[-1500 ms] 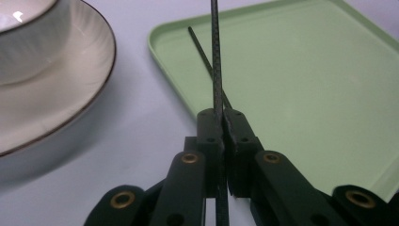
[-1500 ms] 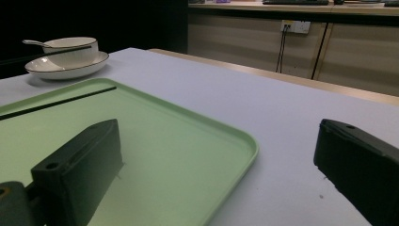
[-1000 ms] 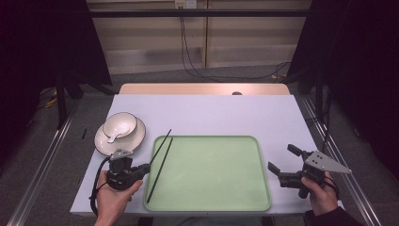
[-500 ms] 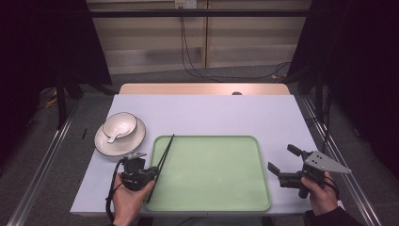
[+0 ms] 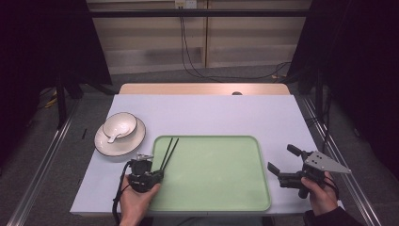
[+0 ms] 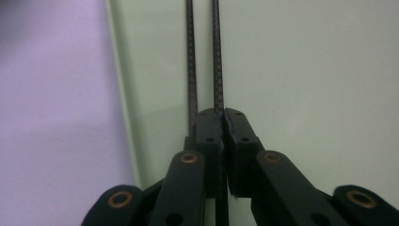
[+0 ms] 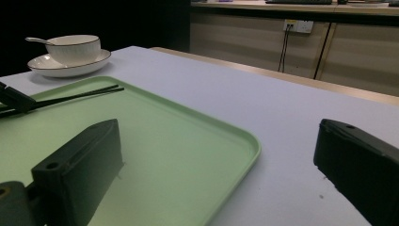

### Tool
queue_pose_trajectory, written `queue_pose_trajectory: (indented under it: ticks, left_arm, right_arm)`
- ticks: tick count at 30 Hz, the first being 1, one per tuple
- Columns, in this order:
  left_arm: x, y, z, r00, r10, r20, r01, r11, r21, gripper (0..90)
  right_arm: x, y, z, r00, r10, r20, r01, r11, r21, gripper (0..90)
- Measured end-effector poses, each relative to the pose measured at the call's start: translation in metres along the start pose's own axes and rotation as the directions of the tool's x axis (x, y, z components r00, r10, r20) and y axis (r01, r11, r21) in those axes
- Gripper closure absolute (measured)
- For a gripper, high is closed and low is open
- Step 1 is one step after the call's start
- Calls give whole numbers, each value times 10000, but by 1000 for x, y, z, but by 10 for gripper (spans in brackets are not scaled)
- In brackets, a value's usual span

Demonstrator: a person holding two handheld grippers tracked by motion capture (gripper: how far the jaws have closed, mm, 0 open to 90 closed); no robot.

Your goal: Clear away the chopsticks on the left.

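Left gripper [image 5: 157, 175]: jaws closed on the near ends of a pair of black chopsticks [image 5: 168, 151]; in the left gripper view the sticks [image 6: 203, 56] run straight out from the pinched pads, roughly parallel, over the left strip of the green tray [image 6: 306, 70]; whether the far tips rest on the tray floor or hang just above it cannot be told.

Right gripper [image 5: 281, 162]: jaws wide apart, holding nothing; it sits by the tray's right edge, over the table [image 5: 211, 113], well apart from the chopsticks.

Outward: white bowl [image 5: 120, 126] with a spoon [image 5: 113, 137] in it, on a white plate [image 5: 109, 146], just off the tray's upper-left corner, on the table, untouched.

Progress, as judged: chopsticks gripped and inside the tray's outline; release not yet done; bowl, spoon and plate probably left to move onto the tray; roughly early stage.
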State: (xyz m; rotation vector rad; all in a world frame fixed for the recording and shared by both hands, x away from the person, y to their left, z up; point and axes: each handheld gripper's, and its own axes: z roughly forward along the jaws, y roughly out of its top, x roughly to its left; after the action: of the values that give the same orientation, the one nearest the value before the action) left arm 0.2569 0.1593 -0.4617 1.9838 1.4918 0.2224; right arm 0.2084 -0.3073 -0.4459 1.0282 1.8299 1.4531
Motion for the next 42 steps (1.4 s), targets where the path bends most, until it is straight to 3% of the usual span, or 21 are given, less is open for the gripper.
queue_pose_trajectory:
  ticks: [5, 9, 13, 17, 19, 23, 26, 27, 32, 35, 37, 38, 39, 40, 41, 42]
  left_arm:
    - [-1, 0, 1, 9998, 183, -108, -184, 9998, -72, 854]
    - [-3, -1, 1, 9981, 574, -200, -576, 9983, -87, 847]
    - [-2, 0, 1, 9979, 643, -27, -643, 9979, -67, 824]
    - [-4, 0, 1, 9951, 985, 48, -985, 9951, -71, 772]
    - [-1, 1, 0, 9905, 1367, 136, -1368, 9906, 59, 771]
    - [2, 1, -1, 9881, 1524, 227, -1527, 9882, 84, 765]
    - [1, 1, -1, 9853, 1609, 577, -1603, 9870, -143, 703]
    - [0, 2, -3, 9817, 1732, 797, -1714, 9848, -289, 681]
    - [0, 3, -8, 9771, 1948, 854, -1883, 9790, -787, 613]
    - [1, 5, -15, 9670, 2341, 1006, -2209, 9670, -1266, 528]
    - [1, 5, -21, 9579, 2579, 1265, -2311, 9534, -1940, 424]
    - [1, 5, -21, 9579, 2579, 1265, -2311, 9534, -1940, 386]
    - [2, 5, -24, 9476, 2795, 1547, -2407, 9431, -2294, 347]
    - [2, 5, -24, 9476, 2795, 1547, -2407, 9431, -2294, 321]
    - [2, 4, -27, 9449, 2880, 1559, -2423, 9351, -2587, 284]
    - [2, 5, -30, 9374, 3129, 1527, -2615, 9223, -2846, 284]
  right_arm:
    - [1, 0, 0, 10000, 28, 6, -28, 10000, -15, 14]
    - [1, 0, 0, 10000, 38, 2, -38, 10000, 2, 14]
    - [2, 0, 0, 10000, 43, -69, -43, 10000, 13, 17]
    - [2, 0, 1, 10000, 28, -27, -28, 10000, -38, 17]
    - [2, 0, 1, 10000, 37, -31, -37, 10000, -36, 17]
    - [2, 0, 0, 10000, 8, -58, -8, 10000, -30, 21]
    - [2, 1, 0, 9999, 56, -97, -56, 10000, -10, 21]
    - [2, 0, 0, 10000, 27, -94, -27, 10000, 13, 21]
    - [1, 0, 0, 10000, 30, -57, -30, 10000, -18, 21]
    - [1, 0, 0, 10000, 42, -79, -42, 10000, -43, 21]
    - [1, 0, 0, 10000, 51, -86, -51, 10000, -40, 21]
    - [1, 0, 0, 10000, 51, -86, -51, 10000, -40, 21]
    - [1, 0, 0, 10000, 45, -68, -45, 10000, -48, 21]
    - [1, 1, 0, 10000, 58, -66, -58, 10000, -54, 21]
    - [1, 1, 0, 9999, 76, -66, -76, 10000, -63, 21]
    - [1, 1, 0, 9999, 76, -66, -76, 10000, -63, 21]
